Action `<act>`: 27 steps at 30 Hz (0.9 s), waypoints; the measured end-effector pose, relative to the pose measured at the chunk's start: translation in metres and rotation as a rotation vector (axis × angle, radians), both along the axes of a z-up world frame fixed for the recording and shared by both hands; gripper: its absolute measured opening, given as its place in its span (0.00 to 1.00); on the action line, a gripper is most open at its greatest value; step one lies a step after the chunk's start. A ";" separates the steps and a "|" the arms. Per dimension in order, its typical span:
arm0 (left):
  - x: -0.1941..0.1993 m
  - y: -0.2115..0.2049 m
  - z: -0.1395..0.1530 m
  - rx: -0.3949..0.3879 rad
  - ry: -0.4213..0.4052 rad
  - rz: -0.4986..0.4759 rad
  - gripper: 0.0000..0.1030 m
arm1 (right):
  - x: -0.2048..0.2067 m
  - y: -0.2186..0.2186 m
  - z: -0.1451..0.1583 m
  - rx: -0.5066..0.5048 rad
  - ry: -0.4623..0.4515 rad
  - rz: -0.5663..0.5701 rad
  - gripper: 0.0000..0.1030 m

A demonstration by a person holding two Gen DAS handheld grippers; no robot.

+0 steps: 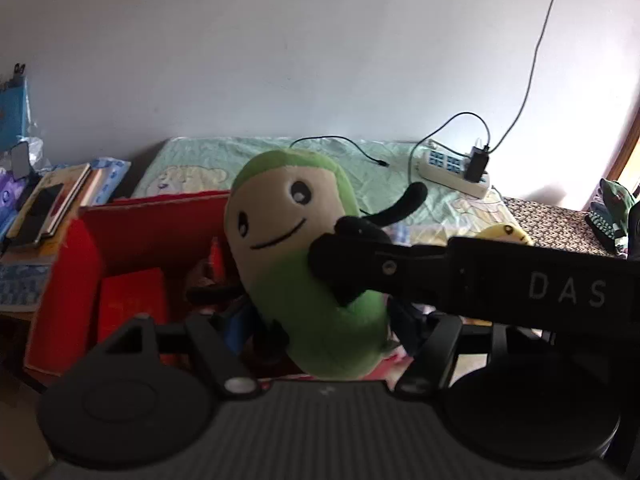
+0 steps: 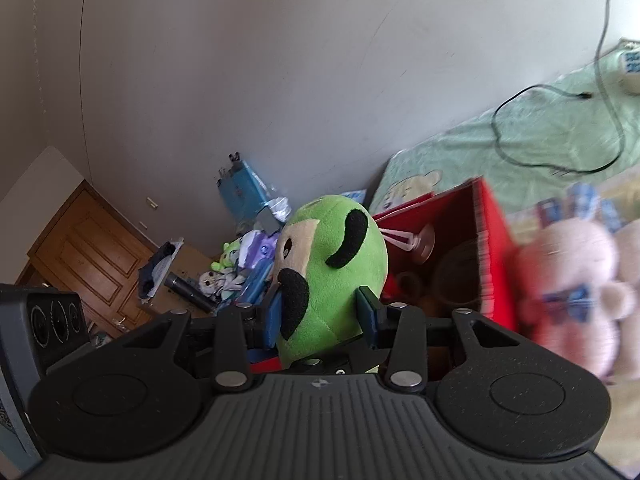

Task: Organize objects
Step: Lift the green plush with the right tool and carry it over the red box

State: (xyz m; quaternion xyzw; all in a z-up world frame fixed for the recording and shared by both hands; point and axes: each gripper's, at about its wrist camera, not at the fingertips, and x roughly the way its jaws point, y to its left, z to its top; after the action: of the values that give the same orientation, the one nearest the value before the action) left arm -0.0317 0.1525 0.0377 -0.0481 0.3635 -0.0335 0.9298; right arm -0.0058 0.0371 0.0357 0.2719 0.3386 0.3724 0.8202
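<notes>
Right gripper [image 2: 322,316] around green plush [image 2: 332,276]

The right tool [image 2: 324,316] has a black ribbed body, two round black discs, silver rivets on black linkage arms, and blue finger pads [image 2: 370,316]; the left tool [image 1: 316,332] matches it; a black bar lettered "DAS" [image 1: 566,290] crosses the left wrist view.

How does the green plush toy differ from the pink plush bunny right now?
The green plush toy is green with a cream face and black limbs; the pink plush bunny is pale pink with a blue bow. The green one is held up in the right gripper, while the bunny lies on the bed beside the red box. Both are soft toys.
</notes>
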 end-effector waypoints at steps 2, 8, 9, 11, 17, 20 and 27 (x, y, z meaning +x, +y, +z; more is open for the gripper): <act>0.002 0.024 -0.001 0.008 0.008 0.016 0.67 | 0.003 0.022 -0.003 0.008 0.014 0.012 0.41; 0.005 0.086 -0.008 0.033 0.023 0.057 0.67 | 0.010 0.076 -0.012 -0.001 0.034 0.035 0.41; 0.005 0.096 -0.009 0.038 0.031 0.063 0.67 | 0.012 0.084 -0.016 -0.012 0.040 0.036 0.41; 0.011 0.112 -0.014 0.045 0.059 0.073 0.67 | 0.014 0.098 -0.022 -0.031 0.059 0.036 0.41; 0.022 0.145 -0.034 0.037 0.147 0.083 0.67 | 0.022 0.120 -0.044 -0.053 0.163 0.023 0.41; 0.024 0.153 -0.038 0.043 0.160 0.077 0.67 | 0.026 0.125 -0.049 -0.064 0.198 0.008 0.41; 0.025 0.162 -0.036 0.063 0.122 0.052 0.72 | 0.030 0.129 -0.056 -0.094 0.267 0.015 0.44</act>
State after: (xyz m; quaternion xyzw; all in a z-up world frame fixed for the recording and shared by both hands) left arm -0.0066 0.3147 0.0015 -0.0300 0.4190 0.0054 0.9075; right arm 0.0242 0.1663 -0.0201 0.2776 0.4637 0.3228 0.7770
